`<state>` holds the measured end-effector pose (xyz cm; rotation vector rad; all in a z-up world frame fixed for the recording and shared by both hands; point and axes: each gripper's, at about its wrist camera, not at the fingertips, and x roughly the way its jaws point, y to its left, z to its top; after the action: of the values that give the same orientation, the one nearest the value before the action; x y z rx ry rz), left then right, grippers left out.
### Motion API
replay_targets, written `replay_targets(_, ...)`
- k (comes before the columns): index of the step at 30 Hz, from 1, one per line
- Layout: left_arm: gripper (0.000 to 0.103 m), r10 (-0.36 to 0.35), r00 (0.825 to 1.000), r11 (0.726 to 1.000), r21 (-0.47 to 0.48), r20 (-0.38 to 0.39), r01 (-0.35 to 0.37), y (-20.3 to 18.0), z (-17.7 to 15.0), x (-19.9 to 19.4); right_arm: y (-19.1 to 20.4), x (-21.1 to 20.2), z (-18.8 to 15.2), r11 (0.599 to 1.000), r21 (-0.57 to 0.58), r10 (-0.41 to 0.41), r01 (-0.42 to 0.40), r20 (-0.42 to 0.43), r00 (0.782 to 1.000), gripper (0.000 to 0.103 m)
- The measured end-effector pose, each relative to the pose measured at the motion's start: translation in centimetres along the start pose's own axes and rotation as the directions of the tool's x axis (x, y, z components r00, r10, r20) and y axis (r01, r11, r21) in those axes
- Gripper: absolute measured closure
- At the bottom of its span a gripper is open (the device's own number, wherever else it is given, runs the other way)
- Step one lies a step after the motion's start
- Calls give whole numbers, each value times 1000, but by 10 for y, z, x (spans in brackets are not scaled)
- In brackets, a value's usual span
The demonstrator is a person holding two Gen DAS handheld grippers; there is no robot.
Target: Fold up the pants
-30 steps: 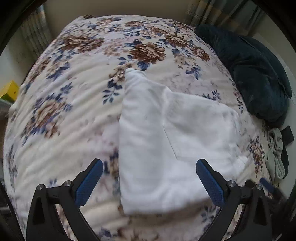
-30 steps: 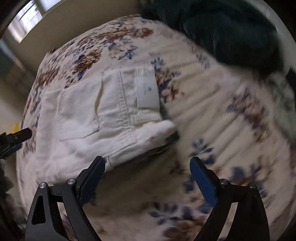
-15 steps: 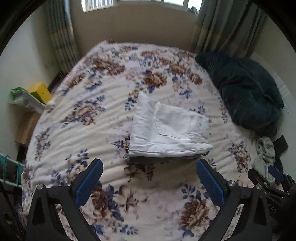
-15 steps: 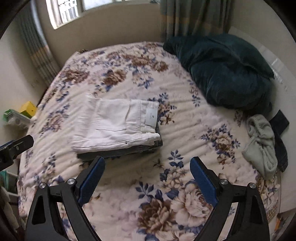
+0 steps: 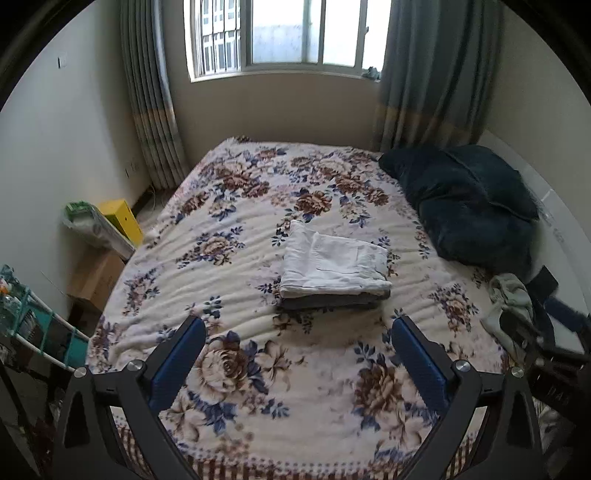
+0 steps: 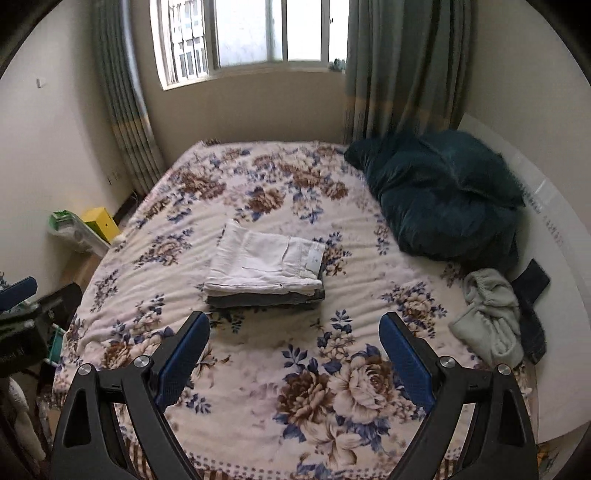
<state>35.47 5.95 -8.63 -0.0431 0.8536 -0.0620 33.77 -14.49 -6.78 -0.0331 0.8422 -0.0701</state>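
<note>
Two folded garments sit stacked near the middle of the bed [image 5: 236, 424]: white pants [image 5: 332, 264] on top, a darker grey folded piece [image 5: 328, 301] under them. Seen from the right wrist camera, the white pants [image 6: 264, 262] show a back pocket and a pale label at the waistband, which points toward 3 o'clock. The bed wears a cream blanket printed with brown and blue flowers.

Both grippers hang well back from the stack, toward 6 o'clock of it, and touch nothing. The left gripper [image 5: 297, 360] is released, its blue-padded fingers [image 5: 177, 363] spread wide with only blanket between them. The right gripper [image 6: 293, 356] is likewise spread and empty.

At 2 o'clock from the pants lies a dark teal pillow [image 6: 443, 199]. At 3 o'clock, near the bed's edge, a crumpled pale grey-green garment [image 6: 487, 314] lies beside a dark item [image 6: 532, 291]. At 9 o'clock, off the bed, stands a yellow box [image 5: 122, 219]. A curtained window [image 5: 280, 33] is at 12 o'clock.
</note>
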Motion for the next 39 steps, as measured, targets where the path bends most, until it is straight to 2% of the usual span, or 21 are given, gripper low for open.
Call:
replay_targets(7,0,-33,998,999,36,57,31,6,-46,-93,15,-116,-44,1000,26,-12,11,61,998,8)
replay_targets(12,0,-29,996,998,52,87,24,9,-78,-154,19,-196,-77,999,45,-10,6,96,995,8)
replay_targets(20,0,1,992,1000,6,128,-2,6,-113,-230,17,-305,-120,1000,26,9,-13,150,989,7)
replay_targets(27,0,8,988,1000,6,157,-9,-11,-129,-265,-1,-365,-136,1000,12,22,-25,202,979,6)
replay_targets(31,0,20,985,1000,1,174,-21,-16,-135,-275,-7,-381,-143,1000,-2,24,-25,210,977,6)
replay_targets(39,0,59,983,998,-3,175,-59,-23,-133,-269,-23,-376,-142,1000,7,25,-26,184,983,5)
